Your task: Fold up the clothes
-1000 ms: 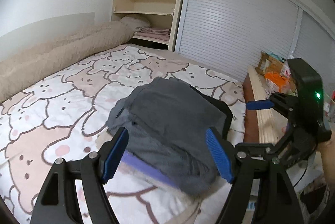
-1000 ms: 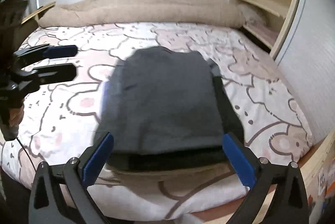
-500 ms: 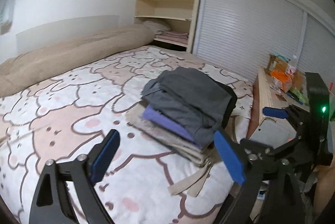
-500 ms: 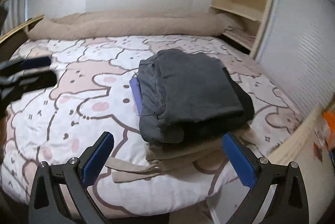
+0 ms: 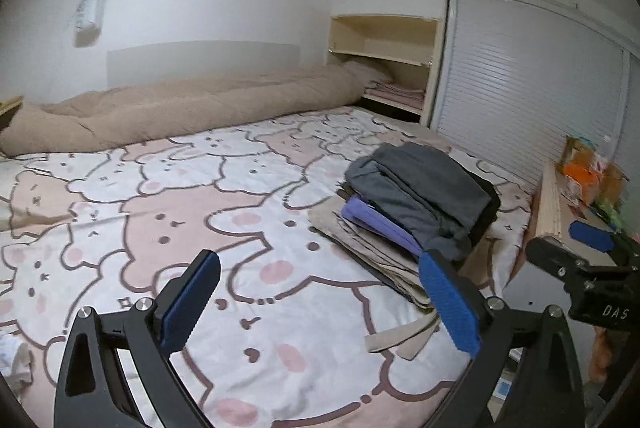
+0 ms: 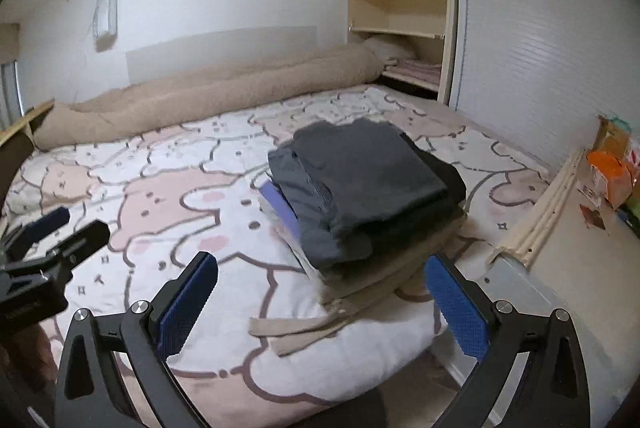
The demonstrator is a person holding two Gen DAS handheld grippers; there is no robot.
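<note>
A stack of folded clothes (image 5: 416, 200) lies on the bed near its front right corner, with a dark grey garment (image 6: 360, 180) on top, a purple one (image 5: 376, 224) and beige ones (image 6: 360, 280) below. A beige strap (image 6: 296, 328) trails toward the bed edge. My left gripper (image 5: 320, 304) is open and empty, held back over the bed, left of the stack. My right gripper (image 6: 324, 304) is open and empty, in front of the stack. Each gripper shows at the other view's edge.
The bed (image 5: 160, 212) has a pink and white bear-print sheet. A rolled beige duvet (image 5: 180, 112) lies along the far wall. A shelf niche (image 6: 400, 40) and a white shutter door (image 6: 532, 48) stand at the right. A wooden ledge (image 6: 580, 228) with boxes lies right of the bed.
Both grippers have pulled back from the stack and away from it. The stack now lies apart from both, farther off in both views.
</note>
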